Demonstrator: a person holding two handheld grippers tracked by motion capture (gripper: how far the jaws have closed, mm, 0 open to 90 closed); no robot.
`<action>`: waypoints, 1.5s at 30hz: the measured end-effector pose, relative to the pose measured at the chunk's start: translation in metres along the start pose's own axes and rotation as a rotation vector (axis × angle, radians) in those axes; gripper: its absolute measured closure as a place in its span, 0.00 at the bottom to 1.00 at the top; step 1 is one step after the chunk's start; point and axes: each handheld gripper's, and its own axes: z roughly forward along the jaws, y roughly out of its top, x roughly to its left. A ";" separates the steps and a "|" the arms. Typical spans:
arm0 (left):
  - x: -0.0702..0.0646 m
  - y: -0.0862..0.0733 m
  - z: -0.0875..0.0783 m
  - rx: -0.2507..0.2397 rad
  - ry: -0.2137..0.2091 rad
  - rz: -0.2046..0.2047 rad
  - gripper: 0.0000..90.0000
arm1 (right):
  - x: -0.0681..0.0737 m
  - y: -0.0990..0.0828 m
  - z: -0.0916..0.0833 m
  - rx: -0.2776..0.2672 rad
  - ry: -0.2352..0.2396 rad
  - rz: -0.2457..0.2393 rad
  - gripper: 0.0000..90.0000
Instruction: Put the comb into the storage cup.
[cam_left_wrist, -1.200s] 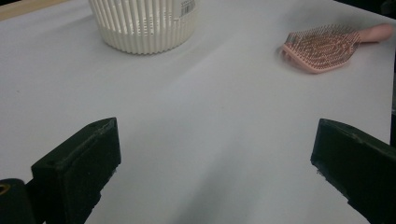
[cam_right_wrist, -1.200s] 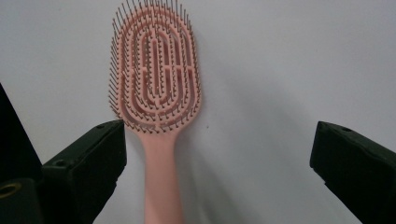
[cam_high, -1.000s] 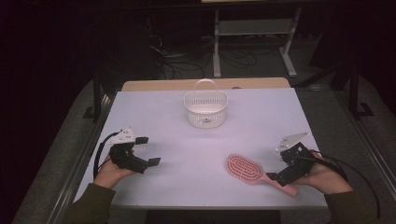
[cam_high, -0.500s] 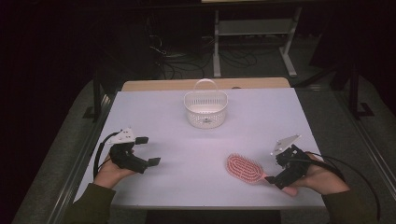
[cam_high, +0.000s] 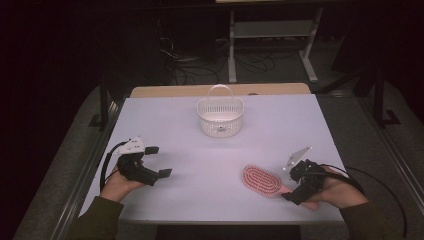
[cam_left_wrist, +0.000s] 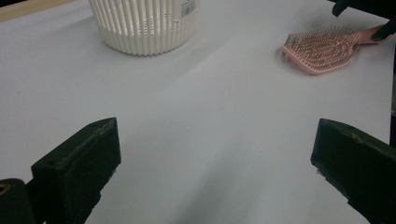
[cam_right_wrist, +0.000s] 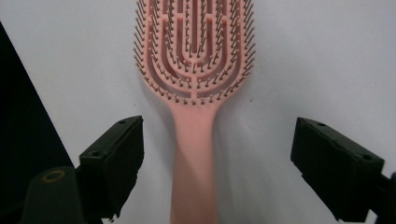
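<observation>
Both black fingers (cam_right_wrist: 112, 163) of the right gripper (cam_right_wrist: 215, 172) stand wide apart on either side of the pink hairbrush (cam_right_wrist: 196, 70), whose handle runs up between them without touching either pad; the jaws have just been closing in, yet nothing is gripped. That gripper's own view shows the bristles facing up and the vented ribs of the brush head, detail that the high view blurs into a pink oval. In the high view the right gripper (cam_high: 292, 187) sits at the near right of the white table (cam_high: 210, 165) with the hairbrush (cam_high: 262, 181) just left of it, lying flat. The brush's long axis slants across the table: handle toward the near right edge and the hand, head pointing away to the left and slightly farther in.

At the near left, the left gripper (cam_high: 156, 161) is held above bare table, its jaws spread wide with nothing between them. Its own view looks along the left gripper (cam_left_wrist: 215, 158) over the open tabletop to the hairbrush (cam_left_wrist: 322, 51) at far right, side-on and low, and to the ribbed wall of the white plastic basket (cam_left_wrist: 144, 23).

Farthest off in the high view, the white plastic basket (cam_high: 220, 117) stands upright near the table's far middle, its handle raised.
</observation>
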 end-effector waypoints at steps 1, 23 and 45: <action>0.000 0.000 0.000 0.000 0.000 0.000 0.01 | 0.000 0.000 0.000 0.005 0.000 -0.005 0.20; 0.000 0.000 0.000 -0.001 -0.001 -0.001 0.01 | 0.003 0.005 0.011 0.110 0.042 0.001 0.43; 0.000 0.000 0.000 -0.002 -0.002 0.000 0.01 | 0.006 0.011 0.019 0.188 0.056 -0.001 0.65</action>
